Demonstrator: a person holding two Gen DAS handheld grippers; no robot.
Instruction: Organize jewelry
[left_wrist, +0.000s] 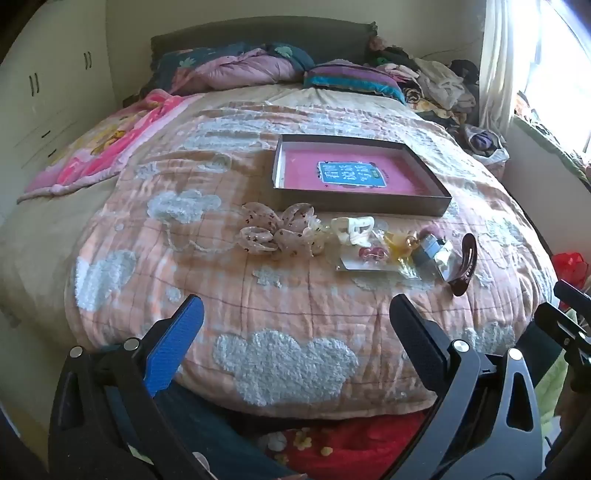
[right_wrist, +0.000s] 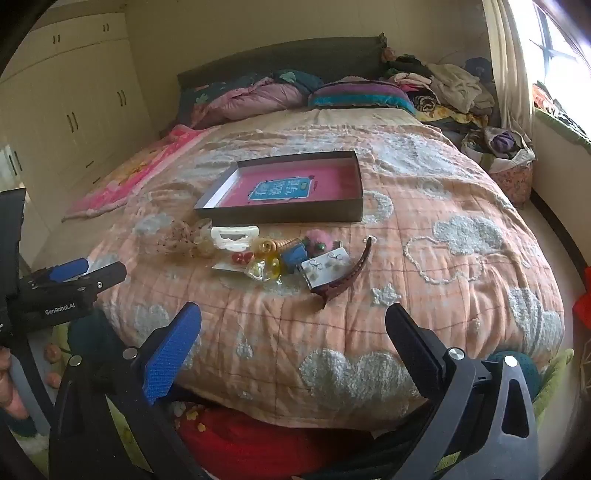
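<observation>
Looking down along both tools, we see a bed covered by a peach quilt (left_wrist: 258, 295) with white cloud patches. Our left gripper (left_wrist: 295, 332) hangs over the near edge of the quilt with its jaws spread wide and nothing between them; our right gripper (right_wrist: 293, 339) does the same, wide apart and empty, a little to the right of the left one.

The jewelry pile (left_wrist: 354, 240) lies in a loose row in the middle of the quilt, beyond both grippers and touched by neither. At its left end sits a pale spotted scrunchie (left_wrist: 275, 232), then a white claw clip (left_wrist: 352, 229), then small red and yellow pieces on a card (right_wrist: 251, 264). Toward the right we find a card of earrings (right_wrist: 325, 269) and, at the right end, a dark brown hair clip (right_wrist: 347, 273) lying against that card.

Just beyond the pile rests a shallow dark box (left_wrist: 406, 206) with a pink floor and a blue label, holding no jewelry.

At the far end of the bed lie pillows (right_wrist: 358, 94), with heaped clothes (right_wrist: 450, 88) to their right.
</observation>
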